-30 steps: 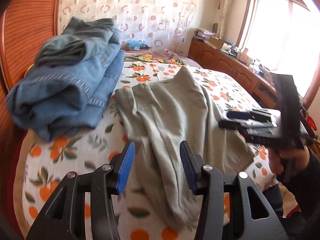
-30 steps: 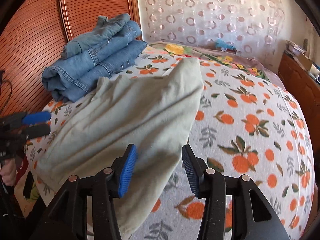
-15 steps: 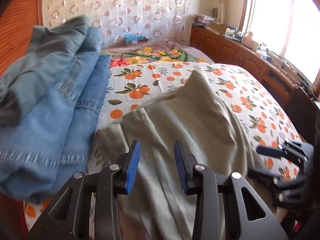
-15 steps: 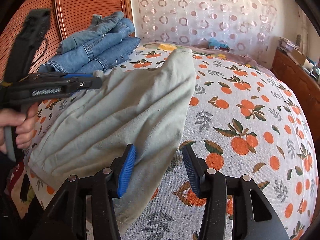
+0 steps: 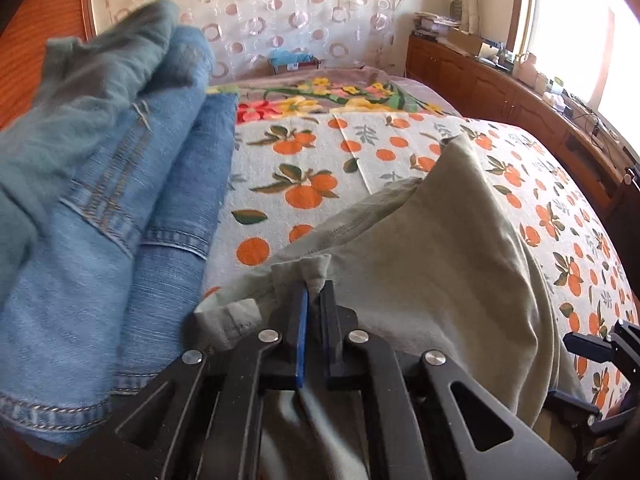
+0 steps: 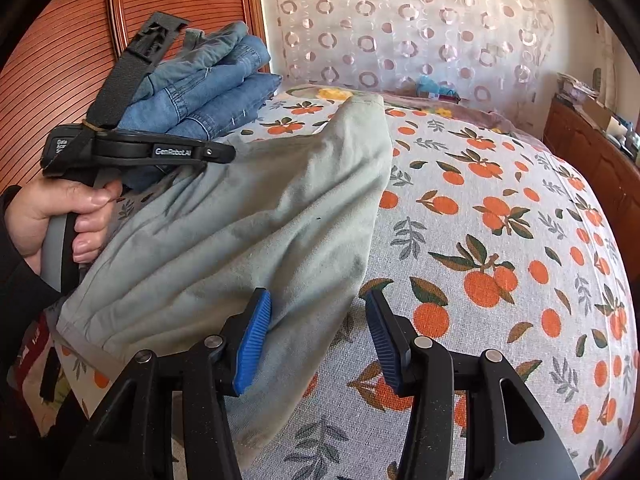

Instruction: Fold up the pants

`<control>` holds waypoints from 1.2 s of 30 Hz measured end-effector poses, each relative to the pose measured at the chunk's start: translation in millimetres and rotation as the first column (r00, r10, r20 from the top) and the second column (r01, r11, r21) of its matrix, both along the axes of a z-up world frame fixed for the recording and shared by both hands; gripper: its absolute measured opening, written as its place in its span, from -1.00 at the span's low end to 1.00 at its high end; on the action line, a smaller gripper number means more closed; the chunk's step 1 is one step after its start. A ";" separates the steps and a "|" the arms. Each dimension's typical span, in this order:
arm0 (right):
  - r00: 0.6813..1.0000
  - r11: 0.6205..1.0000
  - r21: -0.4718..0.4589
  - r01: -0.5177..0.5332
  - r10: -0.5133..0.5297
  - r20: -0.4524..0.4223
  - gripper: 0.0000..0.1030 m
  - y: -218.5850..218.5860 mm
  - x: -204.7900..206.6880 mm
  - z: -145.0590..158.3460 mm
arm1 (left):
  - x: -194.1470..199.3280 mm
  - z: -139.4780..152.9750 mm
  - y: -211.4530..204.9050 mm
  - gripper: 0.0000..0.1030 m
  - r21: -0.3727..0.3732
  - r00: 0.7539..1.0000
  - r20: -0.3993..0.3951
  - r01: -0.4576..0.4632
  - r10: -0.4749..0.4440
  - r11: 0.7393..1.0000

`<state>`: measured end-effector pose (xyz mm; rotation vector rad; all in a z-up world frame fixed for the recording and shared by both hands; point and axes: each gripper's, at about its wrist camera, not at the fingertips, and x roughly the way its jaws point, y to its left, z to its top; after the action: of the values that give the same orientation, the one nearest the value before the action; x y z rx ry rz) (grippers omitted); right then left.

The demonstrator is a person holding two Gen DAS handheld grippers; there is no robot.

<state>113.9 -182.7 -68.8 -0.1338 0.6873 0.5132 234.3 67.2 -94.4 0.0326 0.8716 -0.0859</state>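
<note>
Light grey-green pants (image 5: 440, 260) lie spread on the bed, reaching from near the jeans to the bed's front edge. My left gripper (image 5: 314, 292) is at their edge beside the jeans, jaws closing tight with a fold of the hem pinched between the blue pads. In the right wrist view the same gripper (image 6: 224, 155) sits over the pants (image 6: 260, 220), held by a person's hand (image 6: 60, 208). My right gripper (image 6: 318, 308) is open low over the pants' near right edge. Its left pad (image 6: 252, 340) is over the cloth and its right pad over bare sheet.
A pile of folded blue jeans (image 5: 100, 200) (image 6: 208, 96) sits at the bed's left, against the wooden headboard (image 6: 60, 60). The orange-print sheet (image 6: 480, 240) is bare to the right of the pants. A wooden cabinet (image 5: 500, 92) runs along the window side.
My left gripper moved forward along the pants to their edge by the jeans and closed on the cloth. The right gripper stayed open and hardly moved.
</note>
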 end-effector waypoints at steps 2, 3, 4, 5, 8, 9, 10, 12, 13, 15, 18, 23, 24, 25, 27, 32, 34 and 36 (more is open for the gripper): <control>1.000 1.000 0.002 0.002 -0.002 0.001 -0.01 -0.7 -0.1 0.1 | -9.0 9.3 5.8 -0.89 -0.008 0.999 0.030 -0.011 0.012 1.000; 1.000 1.000 0.003 0.003 -0.003 0.002 -0.01 -0.8 -0.2 0.1 | -13.4 14.8 11.3 -0.89 -0.017 0.999 0.048 -0.025 0.026 1.000; 1.000 1.000 0.002 0.003 -0.003 0.003 -0.01 -0.6 -0.6 0.0 | -16.3 20.2 17.0 -0.89 -0.020 0.997 0.065 -0.043 0.045 0.999; 1.000 1.000 0.002 0.004 -0.004 0.004 -0.01 -0.6 -0.5 -0.1 | -19.1 25.9 24.5 -0.89 -0.021 0.994 0.082 -0.065 0.067 0.998; 1.000 1.000 -0.007 0.006 -0.006 0.005 -0.01 0.2 -0.8 -0.2 | -21.2 33.0 38.3 -0.89 -0.022 0.991 0.097 -0.090 0.092 0.996; 1.000 1.000 -0.007 0.006 -0.006 0.004 -0.01 0.5 -0.8 -0.3 | -21.6 33.6 40.6 -0.89 -0.021 0.991 0.097 -0.091 0.093 0.996; 1.000 1.000 -0.007 0.006 -0.006 0.004 -0.01 0.8 -1.0 -0.3 | -21.4 33.6 42.6 -0.88 -0.027 0.991 0.093 -0.090 0.092 0.996; 1.000 1.000 -0.007 0.006 -0.006 0.004 -0.01 0.9 -0.8 -0.4 | -20.9 32.9 42.9 -0.83 -0.039 0.993 0.076 -0.086 0.089 0.996; 1.000 1.000 -0.007 0.007 -0.007 0.004 -0.01 1.0 -0.9 -0.3 | -21.8 32.1 44.5 -0.79 -0.044 0.994 0.070 -0.081 0.084 0.996; 1.000 1.000 -0.006 0.007 -0.007 0.004 -0.01 1.4 -0.8 -0.5 | -33.4 29.9 38.0 -0.64 -0.044 0.996 0.062 -0.068 0.071 0.997; 1.000 1.000 -0.010 0.008 -0.008 0.004 -0.01 1.5 -0.6 -0.6 | -53.8 27.0 31.1 -0.50 -0.046 0.997 0.061 -0.039 0.042 0.998; 1.000 1.000 -0.010 0.008 -0.008 0.004 -0.01 1.7 -0.5 -0.6 | -100.9 14.2 16.6 -0.48 -0.055 0.999 0.042 0.011 -0.009 0.998; 1.000 1.000 -0.011 0.008 -0.008 0.004 -0.01 1.8 -0.4 -0.7 | -110.0 11.2 14.7 -0.48 -0.057 0.999 0.038 0.017 -0.015 0.998; 1.000 1.000 -0.011 0.008 -0.008 0.004 -0.01 1.6 -0.4 -0.6 | -118.2 8.5 13.3 -0.48 -0.060 0.999 0.034 0.019 -0.017 0.998; 1.000 1.000 -0.011 0.008 -0.008 0.004 0.00 1.8 -0.3 -0.7 | -137.7 4.0 9.2 -0.48 -0.071 0.999 0.029 0.024 -0.022 0.997; 1.000 1.000 -0.011 0.008 -0.008 0.004 0.00 1.9 -0.2 -0.7 | -166.5 -2.0 1.9 -0.48 -0.122 0.999 0.023 0.029 -0.026 0.992; 1.000 1.000 -0.012 0.009 -0.009 0.004 0.00 2.2 0.0 -0.8 | -173.7 -3.0 -1.3 -0.48 -0.135 0.999 0.022 0.035 -0.032 0.990; 1.000 1.000 -0.013 0.009 -0.009 0.004 0.00 1.9 0.0 -0.7 | -178.5 -5.6 -3.3 -0.48 -0.143 1.000 0.010 0.029 -0.027 0.989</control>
<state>113.9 -180.7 -69.5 -0.1435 0.6871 0.5002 55.8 63.9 -100.0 -0.0891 0.8550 -0.1743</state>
